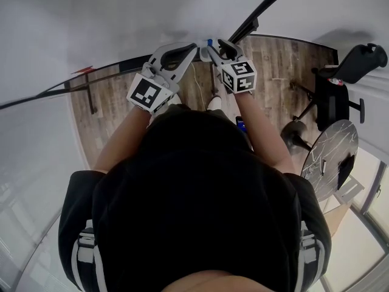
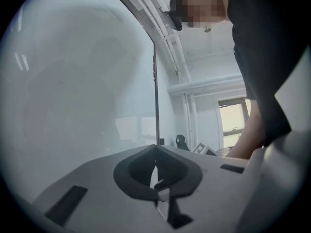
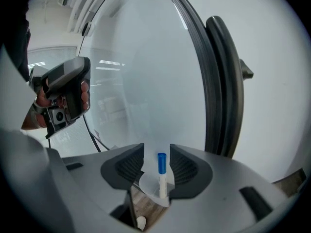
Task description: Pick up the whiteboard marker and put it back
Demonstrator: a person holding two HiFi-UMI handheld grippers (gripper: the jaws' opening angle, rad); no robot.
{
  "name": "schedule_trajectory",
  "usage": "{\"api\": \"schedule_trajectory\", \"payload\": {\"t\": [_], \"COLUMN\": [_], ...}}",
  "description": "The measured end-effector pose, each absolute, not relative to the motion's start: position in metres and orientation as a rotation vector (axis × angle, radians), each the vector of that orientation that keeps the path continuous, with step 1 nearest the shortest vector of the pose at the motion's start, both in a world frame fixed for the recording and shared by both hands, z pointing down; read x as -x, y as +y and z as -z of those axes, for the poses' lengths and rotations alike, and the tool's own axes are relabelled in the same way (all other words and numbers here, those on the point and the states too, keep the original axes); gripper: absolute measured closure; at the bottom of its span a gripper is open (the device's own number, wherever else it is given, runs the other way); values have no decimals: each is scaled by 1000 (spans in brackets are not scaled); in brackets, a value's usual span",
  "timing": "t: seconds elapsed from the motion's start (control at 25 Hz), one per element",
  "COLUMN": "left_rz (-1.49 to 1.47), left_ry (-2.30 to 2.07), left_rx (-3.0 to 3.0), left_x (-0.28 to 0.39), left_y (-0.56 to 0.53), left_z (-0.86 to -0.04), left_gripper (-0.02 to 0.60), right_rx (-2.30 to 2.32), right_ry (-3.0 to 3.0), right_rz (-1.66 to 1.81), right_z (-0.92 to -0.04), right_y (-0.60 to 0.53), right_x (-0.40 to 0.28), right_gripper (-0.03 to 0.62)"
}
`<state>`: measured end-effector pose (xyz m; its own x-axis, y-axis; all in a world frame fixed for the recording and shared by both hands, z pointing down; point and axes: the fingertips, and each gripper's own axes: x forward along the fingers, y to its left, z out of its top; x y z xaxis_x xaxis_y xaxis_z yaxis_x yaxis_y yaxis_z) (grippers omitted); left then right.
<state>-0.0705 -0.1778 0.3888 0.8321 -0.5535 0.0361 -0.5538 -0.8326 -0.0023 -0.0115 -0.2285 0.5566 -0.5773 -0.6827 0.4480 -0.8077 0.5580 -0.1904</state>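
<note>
The whiteboard marker (image 3: 162,177), white-bodied with a blue cap (image 3: 162,162), stands upright against the face of the whiteboard (image 3: 146,76), low on the board and left of its dark frame edge (image 3: 221,81); what bears its foot cannot be made out. It sits in the gap of the right gripper (image 3: 157,152), whose jaws are spread wide, one pad to either side of the cap with a sliver of board showing between each pad and the marker; the grip is released and the pads do not press on it. From the head view the blue cap peeps out just ahead of that gripper's tips, beside its marker cube (image 1: 239,76). The left gripper (image 2: 155,148) is held level just beside it, facing the same board; its jaws are drawn together with their tips meeting, and there is nothing between them. A hand (image 3: 43,98) shows around its handle in the right gripper view. Below the board lies a wooden floor (image 1: 273,59); an office chair (image 1: 340,78) and a round table (image 1: 331,154) stand off to the right.
</note>
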Motion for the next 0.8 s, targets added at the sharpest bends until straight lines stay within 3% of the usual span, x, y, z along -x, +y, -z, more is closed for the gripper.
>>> {"api": "schedule_trajectory", "payload": {"t": [0.8], "left_rz": [-66], "left_ry": [-911], "left_rx": [-3000], "left_x": [73], "left_y": [-178], "left_z": [-386], "left_gripper": [578], "right_rx": [-1206], "right_ry": [-2739], "right_rz": [-415], "right_z": [-438], "right_y": [-203], "right_x": [19], "right_gripper": [433]}}
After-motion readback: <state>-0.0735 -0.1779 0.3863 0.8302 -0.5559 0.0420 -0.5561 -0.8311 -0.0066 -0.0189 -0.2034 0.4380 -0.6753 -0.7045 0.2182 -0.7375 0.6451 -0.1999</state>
